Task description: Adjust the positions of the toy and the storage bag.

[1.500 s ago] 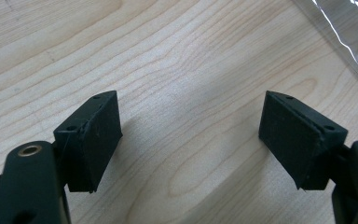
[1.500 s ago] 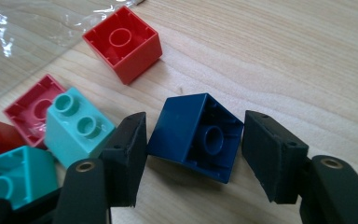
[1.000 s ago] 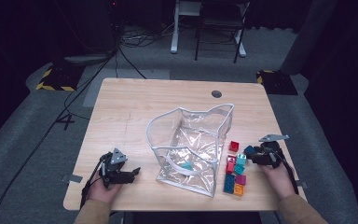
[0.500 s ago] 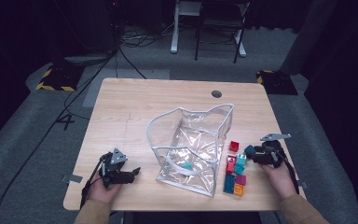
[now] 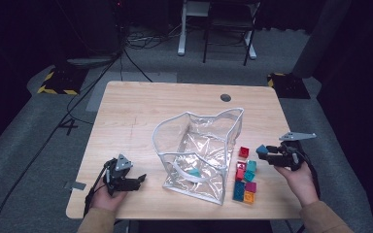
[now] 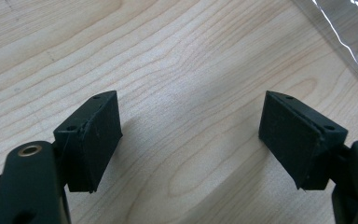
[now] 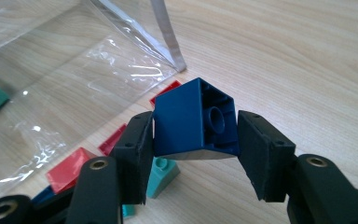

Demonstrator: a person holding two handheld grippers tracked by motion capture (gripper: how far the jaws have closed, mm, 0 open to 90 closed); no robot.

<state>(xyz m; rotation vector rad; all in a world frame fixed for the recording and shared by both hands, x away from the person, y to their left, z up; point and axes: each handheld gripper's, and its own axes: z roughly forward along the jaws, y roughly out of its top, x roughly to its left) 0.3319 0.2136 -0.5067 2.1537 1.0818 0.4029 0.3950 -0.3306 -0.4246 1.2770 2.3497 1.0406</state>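
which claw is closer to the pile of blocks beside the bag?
Right. The right claw holds a blue block just right of and above the block pile. The left claw rests open on the table, across the clear bag from the pile.

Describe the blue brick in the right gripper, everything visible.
The blue brick is a small, glossy plastic building block, dark blue. It is tilted, its hollow underside with a round inner tube turned toward the right gripper view's camera. The right gripper clamps it between both pads, one on each side wall. In the high view it hangs above the table, clear of the loose bricks and right of the clear bag.
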